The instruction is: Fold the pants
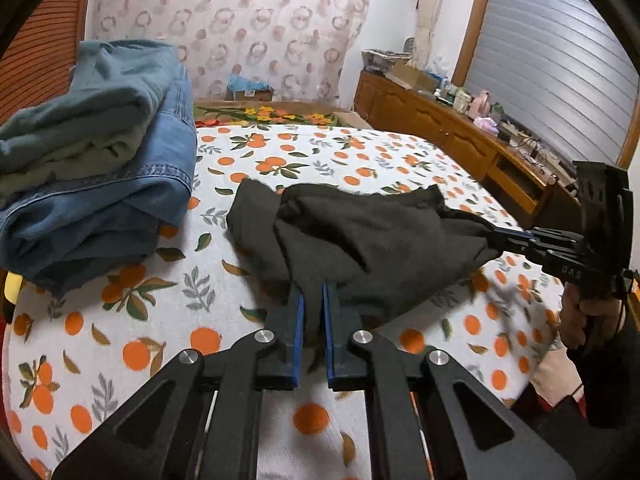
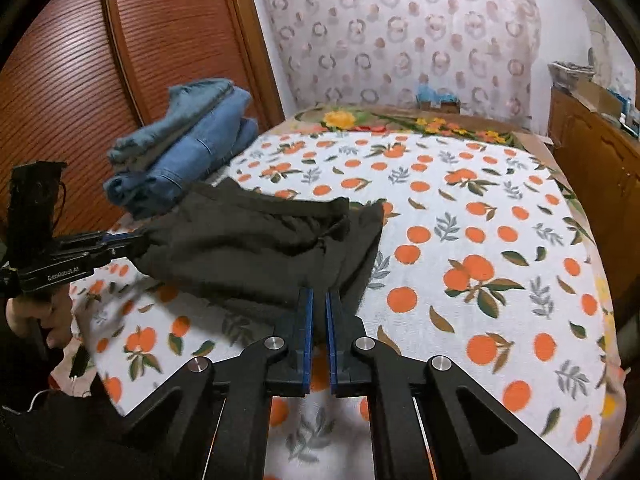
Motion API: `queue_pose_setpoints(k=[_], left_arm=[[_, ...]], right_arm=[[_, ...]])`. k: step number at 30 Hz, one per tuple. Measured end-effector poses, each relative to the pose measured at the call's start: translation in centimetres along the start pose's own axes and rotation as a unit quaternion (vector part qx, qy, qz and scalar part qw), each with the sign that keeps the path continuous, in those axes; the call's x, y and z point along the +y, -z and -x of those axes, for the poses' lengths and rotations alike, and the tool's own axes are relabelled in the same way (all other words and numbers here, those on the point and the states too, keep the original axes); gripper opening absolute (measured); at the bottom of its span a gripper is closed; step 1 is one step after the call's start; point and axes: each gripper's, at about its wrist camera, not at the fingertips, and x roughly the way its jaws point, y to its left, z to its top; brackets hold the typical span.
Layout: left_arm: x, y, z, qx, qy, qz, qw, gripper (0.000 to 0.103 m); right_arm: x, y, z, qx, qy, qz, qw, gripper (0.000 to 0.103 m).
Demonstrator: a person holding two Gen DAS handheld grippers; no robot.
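Observation:
The dark brown-black pants [image 1: 360,236] hang bunched between my two grippers, lifted just above the bed, their far end trailing on the sheet. My left gripper [image 1: 314,286] is shut on the near edge of the pants. My right gripper [image 1: 494,234] shows at the right of the left wrist view, shut on the other end. In the right wrist view the pants [image 2: 248,248] stretch from my right gripper [image 2: 318,292], shut on the cloth, to my left gripper [image 2: 140,240] at the left.
A stack of folded jeans and green-grey clothes [image 1: 96,168] lies at the bed's left, also in the right wrist view [image 2: 188,152]. The orange-print sheet [image 2: 480,240] covers the bed. A wooden sideboard [image 1: 460,132] runs along the right. A wooden wardrobe [image 2: 80,80] stands at left.

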Motion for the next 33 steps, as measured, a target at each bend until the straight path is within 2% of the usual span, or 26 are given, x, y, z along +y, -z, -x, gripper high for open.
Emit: queue_pose_setpoints(k=[11, 13, 15, 18, 20, 21, 22, 23, 25, 29, 33], left_arm=[[-2.3, 2.9, 1.6, 0.030, 0.003, -0.023, 0.9993, 0.010], [-2.3, 2.8, 1.4, 0.036, 0.003, -0.020, 0.9991, 0.016], [-2.5, 2.8, 1.6, 0.032, 0.008, -0.023, 0.9992, 0.033], [-2.8, 2.7, 1.8, 0.024, 0.011, -0.028, 0.9992, 0.044], [-2.9, 2.4, 1.8, 0.022, 0.008, -0.031, 0.9992, 0.044], [-2.8, 2.2, 1.6, 0.021, 0.004, -0.033, 0.9992, 0.044], [-2.8, 2.0, 1.5, 0.020, 0.002, -0.032, 0.9993, 0.044], [-2.7, 1.8, 1.4, 0.018, 0.000, -0.031, 0.9994, 0.044], [-2.5, 1.4, 1.0, 0.014, -0.008, -0.027, 0.9995, 0.044], [-2.0, 0.5, -0.1, 0.016, -0.019, -0.020, 0.9995, 0.044], [-1.9, -0.2, -1.3, 0.022, -0.031, -0.023, 0.9990, 0.044]], right_arm=[[0.8, 2.6, 3.0, 0.003, -0.013, 0.010, 1.000, 0.006], [0.8, 2.6, 3.4, 0.004, -0.004, 0.010, 1.000, 0.006], [0.8, 2.6, 3.7, 0.003, 0.002, 0.009, 1.000, 0.006], [1.0, 2.5, 4.2, -0.001, 0.010, 0.014, 1.000, 0.009], [1.3, 2.4, 4.2, 0.001, 0.017, 0.019, 1.000, 0.010], [1.4, 2.3, 4.0, 0.002, 0.018, 0.020, 1.000, 0.011], [1.5, 2.1, 3.8, 0.004, 0.020, 0.023, 1.000, 0.019], [1.6, 2.0, 3.6, 0.005, 0.023, 0.025, 0.999, 0.031], [1.8, 1.5, 2.8, 0.006, 0.028, 0.030, 0.999, 0.042], [2.1, 0.5, 0.9, 0.015, 0.029, 0.037, 0.999, 0.048], [2.5, -0.3, -1.4, 0.031, 0.044, 0.047, 0.997, 0.049]])
